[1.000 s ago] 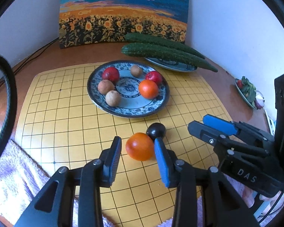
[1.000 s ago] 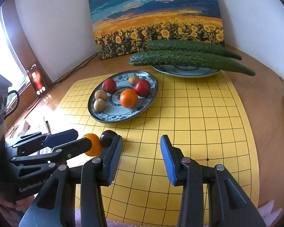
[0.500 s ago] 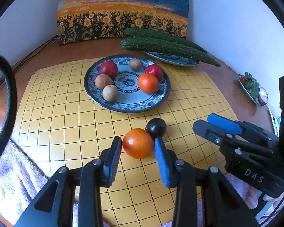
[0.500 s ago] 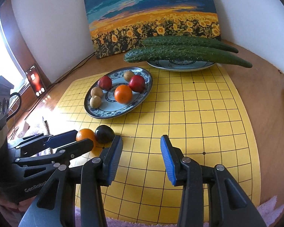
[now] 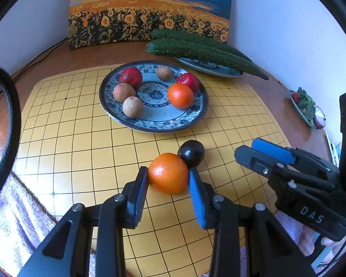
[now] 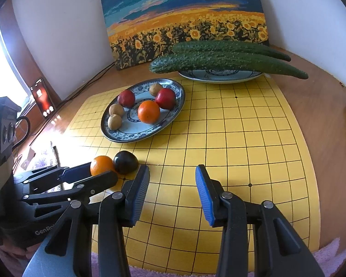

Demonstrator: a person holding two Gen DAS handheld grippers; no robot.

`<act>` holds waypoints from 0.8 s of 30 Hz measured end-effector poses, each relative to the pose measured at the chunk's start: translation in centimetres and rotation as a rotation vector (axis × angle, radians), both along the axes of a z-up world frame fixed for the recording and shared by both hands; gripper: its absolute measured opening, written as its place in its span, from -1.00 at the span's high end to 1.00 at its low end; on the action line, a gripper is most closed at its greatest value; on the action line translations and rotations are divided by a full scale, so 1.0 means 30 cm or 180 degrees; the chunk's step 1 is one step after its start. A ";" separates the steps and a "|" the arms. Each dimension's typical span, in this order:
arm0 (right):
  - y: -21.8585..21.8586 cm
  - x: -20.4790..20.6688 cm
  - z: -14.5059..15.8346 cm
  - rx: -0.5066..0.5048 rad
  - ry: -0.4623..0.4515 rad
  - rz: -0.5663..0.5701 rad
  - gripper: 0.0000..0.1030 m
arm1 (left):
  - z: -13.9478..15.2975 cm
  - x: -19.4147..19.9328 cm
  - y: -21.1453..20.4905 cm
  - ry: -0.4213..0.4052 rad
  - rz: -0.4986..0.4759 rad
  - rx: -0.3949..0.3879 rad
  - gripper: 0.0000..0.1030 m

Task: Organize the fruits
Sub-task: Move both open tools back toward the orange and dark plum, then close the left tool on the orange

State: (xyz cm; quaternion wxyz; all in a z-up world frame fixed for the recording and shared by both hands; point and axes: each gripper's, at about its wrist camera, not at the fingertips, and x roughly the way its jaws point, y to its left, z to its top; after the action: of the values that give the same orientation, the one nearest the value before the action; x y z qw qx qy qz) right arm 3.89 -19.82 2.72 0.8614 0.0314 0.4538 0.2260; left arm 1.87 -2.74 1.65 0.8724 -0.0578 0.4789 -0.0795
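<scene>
- Since a second ago your left gripper [image 5: 168,180] has closed in on the loose orange [image 5: 168,173]: earlier the fruit lay ahead of the tips, now it sits between the two pads.
- Your left tongs stand narrow, their pads hard against both sides of that orange; whether they press it firmly enough to hold it you cannot tell from these views.
- That orange rests on the yellow grid board [image 5: 80,138], touching a dark plum [image 5: 191,153] just behind it.
- Your right gripper [image 6: 171,184] hangs over bare board to the right of the pair, with its blue pads parted and nothing between them; it has kept its place.
- Beyond the loose fruit stands the blue patterned plate [image 5: 196,115], holding a second orange [image 5: 180,95], two red fruits [image 5: 130,77] and three brown ones [image 5: 132,106].
- Farther back, two cucumbers [image 5: 203,50] lie across a second plate [image 5: 210,65], in front of a sunflower painting [image 5: 150,9] leaning on the wall.
- At the right edge of the wooden table, a small dish of greens [image 5: 305,108] shows in your left view.
</scene>
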 end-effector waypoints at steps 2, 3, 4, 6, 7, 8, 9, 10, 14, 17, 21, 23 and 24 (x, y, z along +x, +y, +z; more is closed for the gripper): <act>0.004 0.001 -0.002 -0.0003 0.0006 0.0008 0.18 | 0.003 -0.004 0.001 -0.0014 0.0004 -0.0004 0.29; 0.008 0.001 -0.002 -0.0008 0.0010 0.0016 0.18 | 0.005 -0.005 0.004 -0.0022 0.0006 -0.0008 0.29; 0.011 0.001 -0.002 -0.0011 0.0010 0.0021 0.18 | 0.008 -0.008 0.009 -0.0030 0.0016 -0.0012 0.30; 0.018 0.000 -0.003 -0.0021 0.0008 0.0039 0.18 | 0.012 -0.011 0.020 -0.0044 0.0051 -0.0023 0.30; 0.022 0.000 -0.003 -0.0026 0.0009 0.0046 0.18 | 0.014 -0.011 0.028 -0.0049 0.0075 -0.0029 0.30; 0.026 -0.001 -0.004 -0.0029 0.0011 0.0055 0.18 | 0.015 -0.010 0.037 -0.0050 0.0105 -0.0026 0.30; 0.033 -0.003 -0.004 -0.0036 0.0013 0.0070 0.18 | 0.016 -0.012 0.042 -0.0051 0.0124 -0.0021 0.30; 0.037 -0.004 -0.004 -0.0039 0.0013 0.0080 0.18 | 0.017 -0.012 0.052 -0.0057 0.0153 -0.0009 0.30; 0.065 -0.009 -0.005 -0.0050 0.0016 0.0141 0.18 | 0.025 -0.015 0.081 -0.0089 0.0235 0.0025 0.30; 0.080 -0.010 -0.004 -0.0054 0.0015 0.0182 0.18 | 0.029 -0.013 0.103 -0.0103 0.0289 0.0026 0.30; 0.103 -0.014 -0.003 -0.0040 0.0028 0.0242 0.18 | 0.032 -0.014 0.126 -0.0109 0.0362 0.0050 0.30; 0.119 -0.016 -0.005 -0.0039 0.0041 0.0284 0.18 | 0.031 -0.014 0.136 -0.0110 0.0388 0.0041 0.30; 0.125 -0.017 -0.006 -0.0046 0.0042 0.0296 0.18 | 0.030 -0.013 0.141 -0.0108 0.0401 0.0036 0.30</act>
State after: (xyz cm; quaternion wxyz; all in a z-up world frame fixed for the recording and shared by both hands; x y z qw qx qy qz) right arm 3.38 -16.07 2.55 0.8471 0.0055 0.4621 0.2623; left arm 1.48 1.48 2.54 0.8839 -0.0816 0.4599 -0.0227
